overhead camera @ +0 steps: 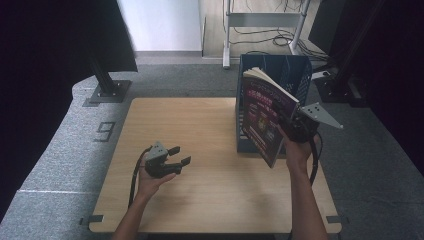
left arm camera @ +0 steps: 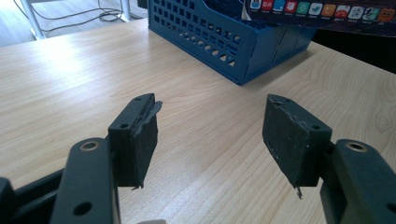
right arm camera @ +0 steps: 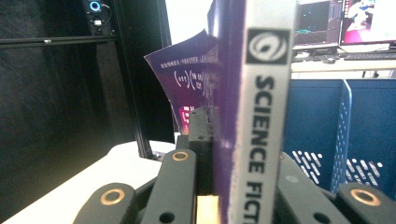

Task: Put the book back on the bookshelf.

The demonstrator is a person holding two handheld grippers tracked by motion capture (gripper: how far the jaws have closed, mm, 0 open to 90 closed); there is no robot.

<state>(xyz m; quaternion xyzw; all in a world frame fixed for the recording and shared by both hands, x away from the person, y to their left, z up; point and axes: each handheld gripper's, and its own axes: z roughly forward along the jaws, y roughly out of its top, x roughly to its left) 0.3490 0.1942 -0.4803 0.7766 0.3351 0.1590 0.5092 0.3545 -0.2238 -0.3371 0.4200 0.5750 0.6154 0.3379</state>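
So we've got the wooden table (overhead camera: 200,190) with the blue file crate (overhead camera: 292,67) standing at its far right side, and everything hinges on how the book (overhead camera: 262,117) sits relative to that crate. Right now the book is up in the air just in front of the crate on our side, held roughly on edge with its long axis tilted, top corner leaning back toward the crate's open top and the bottom corner hanging down near the table. The right gripper (overhead camera: 295,129) has it, jaws clamped tight across the spine end, and in the right gripper view the white spine (right arm camera: 266,116) runs straight up between them with the crate's blue wall just behind. As we read it, the book needs to go away from us and down into the crate, so that long axis has to line up with the slot first. The left gripper (overhead camera: 177,156) is well apart from all this, hovering low over the table's middle-left, jaws spread wide with nothing between them, pointed toward the crate. The right hand is clearly the nearer one.
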